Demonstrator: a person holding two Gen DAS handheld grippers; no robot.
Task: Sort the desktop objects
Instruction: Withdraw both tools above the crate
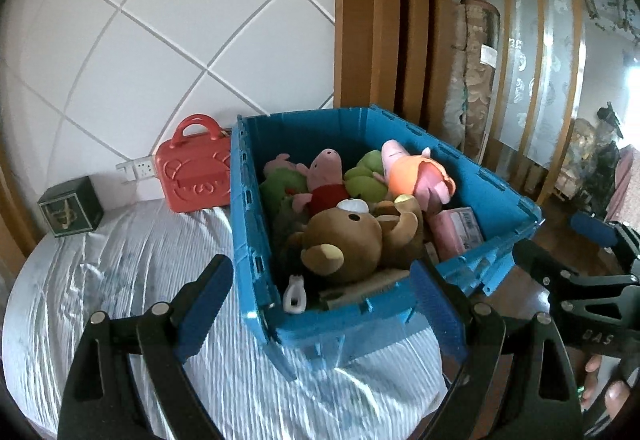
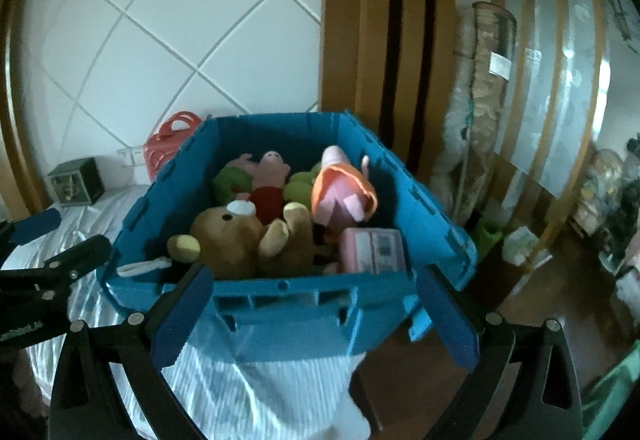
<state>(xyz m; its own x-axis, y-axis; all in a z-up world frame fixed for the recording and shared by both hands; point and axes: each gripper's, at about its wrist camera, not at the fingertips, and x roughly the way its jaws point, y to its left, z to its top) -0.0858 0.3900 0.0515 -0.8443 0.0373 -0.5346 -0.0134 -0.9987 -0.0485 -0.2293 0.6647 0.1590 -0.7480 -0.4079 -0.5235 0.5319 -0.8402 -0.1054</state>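
Observation:
A blue plastic crate point(image 1: 256, 240) stands on a table with a white striped cloth point(image 1: 140, 280). It holds a brown bear plush point(image 1: 344, 240), pig plushes point(image 1: 326, 176), an orange-dressed pig plush point(image 1: 424, 172), green plush point(image 1: 364, 180), a pink box point(image 1: 460, 232) and a small white item point(image 1: 295, 296). My left gripper point(image 1: 320, 304) is open and empty in front of the crate's near corner. My right gripper point(image 2: 316, 316) is open and empty at the crate's near wall point(image 2: 288, 304); the bear point(image 2: 236, 240) and pink box point(image 2: 372, 250) lie behind it.
A red toy case point(image 1: 196, 168) and a dark green box point(image 1: 70, 206) stand by the white tiled wall. A wooden partition point(image 1: 384, 12) and a rolled carpet point(image 1: 472, 80) rise behind the crate. The table's edge drops to a wooden floor at right point(image 2: 420, 372).

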